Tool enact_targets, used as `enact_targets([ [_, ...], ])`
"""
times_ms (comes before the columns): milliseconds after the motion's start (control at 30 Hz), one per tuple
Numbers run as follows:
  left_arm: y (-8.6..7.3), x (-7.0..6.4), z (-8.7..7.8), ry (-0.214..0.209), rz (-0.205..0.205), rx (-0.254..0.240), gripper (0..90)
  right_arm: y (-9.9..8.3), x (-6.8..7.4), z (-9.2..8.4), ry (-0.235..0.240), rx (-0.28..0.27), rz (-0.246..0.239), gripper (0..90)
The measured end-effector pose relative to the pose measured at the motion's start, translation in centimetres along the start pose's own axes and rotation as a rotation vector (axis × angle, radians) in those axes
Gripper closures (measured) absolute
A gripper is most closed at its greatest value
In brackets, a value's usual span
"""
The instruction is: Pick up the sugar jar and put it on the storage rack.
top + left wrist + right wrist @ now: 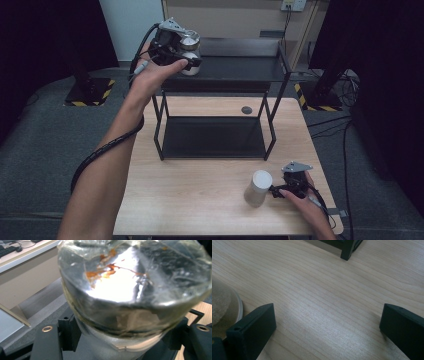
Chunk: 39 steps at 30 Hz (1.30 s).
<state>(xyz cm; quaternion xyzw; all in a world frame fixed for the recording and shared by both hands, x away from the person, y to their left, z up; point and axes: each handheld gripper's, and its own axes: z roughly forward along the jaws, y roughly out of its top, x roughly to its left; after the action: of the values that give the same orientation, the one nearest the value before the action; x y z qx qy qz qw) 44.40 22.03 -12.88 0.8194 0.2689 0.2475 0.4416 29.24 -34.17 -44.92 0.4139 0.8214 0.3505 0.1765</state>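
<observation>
The table is light wood and carries a black two-tier rack at its far half. The rack's upper shelf sits level with the raised left gripper; its lower shelf lies just above the tabletop.

The left gripper is clamped on a clear jar, held at the left end of the upper shelf; whether the jar touches the shelf cannot be told. In the left gripper view, both jaws press the jar's sides, and orange residue marks the glass.

A white cylinder stands near the table's front right corner. The right gripper rests on the table just beside it, jaws spread wide with only bare wood between them.
</observation>
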Motion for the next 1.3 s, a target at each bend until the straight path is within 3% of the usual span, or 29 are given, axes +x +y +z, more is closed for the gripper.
enact_targets([
  [233, 0.3, 0.4, 1.4, 0.011, -0.028, 0.032, 30.1, 0.0, 0.0, 0.0, 0.0, 0.0, 0.0, 1.0],
  [633, 0.4, 0.8, 2.8, 0.001, -0.047, 0.045, 30.1, 0.0, 0.0, 0.0, 0.001, -0.001, -0.001, 1.0],
  [1067, 0.6, 1.7, 3.0, -0.03, -0.127, 0.062, 30.0, 0.0, 0.0, 0.0, 0.0, 0.0, 0.0, 1.0],
  [1300, -0.2, 2.1, 3.1, -0.039, -0.159, 0.04, 29.7, 0.0, 0.0, 0.0, 0.001, 0.0, 0.0, 1.0],
])
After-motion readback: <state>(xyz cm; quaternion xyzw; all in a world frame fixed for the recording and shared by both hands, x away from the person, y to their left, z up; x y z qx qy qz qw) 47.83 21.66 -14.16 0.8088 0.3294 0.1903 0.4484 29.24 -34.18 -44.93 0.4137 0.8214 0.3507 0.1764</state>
